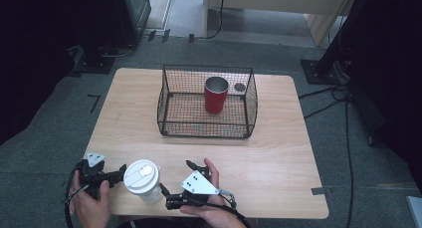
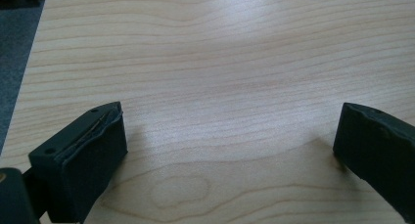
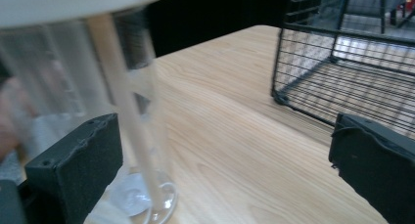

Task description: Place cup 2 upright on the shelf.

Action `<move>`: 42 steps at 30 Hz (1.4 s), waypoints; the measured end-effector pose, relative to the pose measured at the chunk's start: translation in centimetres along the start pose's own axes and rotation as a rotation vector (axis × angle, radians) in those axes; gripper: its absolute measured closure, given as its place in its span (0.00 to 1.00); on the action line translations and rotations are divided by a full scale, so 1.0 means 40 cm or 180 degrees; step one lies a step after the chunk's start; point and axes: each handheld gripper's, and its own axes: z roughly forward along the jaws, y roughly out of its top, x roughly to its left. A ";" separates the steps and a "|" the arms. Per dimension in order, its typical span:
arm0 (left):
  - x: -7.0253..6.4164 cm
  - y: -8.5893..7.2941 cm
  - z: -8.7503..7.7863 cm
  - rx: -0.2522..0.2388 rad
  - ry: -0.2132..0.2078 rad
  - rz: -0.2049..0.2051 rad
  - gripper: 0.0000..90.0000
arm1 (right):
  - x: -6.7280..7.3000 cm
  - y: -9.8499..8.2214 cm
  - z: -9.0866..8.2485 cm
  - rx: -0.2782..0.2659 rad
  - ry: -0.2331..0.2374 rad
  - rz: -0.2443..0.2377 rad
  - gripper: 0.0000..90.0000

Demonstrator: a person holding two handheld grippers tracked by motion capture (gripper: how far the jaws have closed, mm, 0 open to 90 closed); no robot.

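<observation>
On the desk, a wire basket already holds a red cup; a clear lidded cup stands well short of the basket, ungrasped, between the left tool and right tool, both spread wide.

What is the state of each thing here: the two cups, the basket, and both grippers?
clear cup: upright near the table's front edge, white lid on, between the two grippers.
red cup: upright, no lid, standing inside the basket.
wire basket: upright on the table, open at the top.
left gripper: open, nothing between its jaws.
right gripper: open, one jaw beside the clear cup.
</observation>
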 end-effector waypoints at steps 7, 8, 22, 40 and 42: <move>0.000 0.000 0.000 0.0000 -0.0001 -0.0002 0.00 | 0.034 -0.003 -0.003 -0.0039 0.0129 -0.0032 0.00; 0.000 0.000 0.000 0.0000 -0.0001 -0.0002 0.00 | 0.038 -0.004 -0.004 -0.0046 0.0150 -0.0031 0.00; 0.000 0.000 0.000 0.0000 0.0000 -0.0001 0.00 | 0.105 0.025 0.034 -0.0126 0.0360 -0.0070 0.00; 0.000 0.000 0.000 0.0001 -0.0001 0.0000 0.00 | 0.136 0.027 0.116 -0.0157 0.0426 -0.0070 0.12; 0.000 0.000 0.000 0.0000 0.0000 0.0000 0.00 | 0.138 0.029 0.117 -0.0159 0.0449 -0.0086 0.17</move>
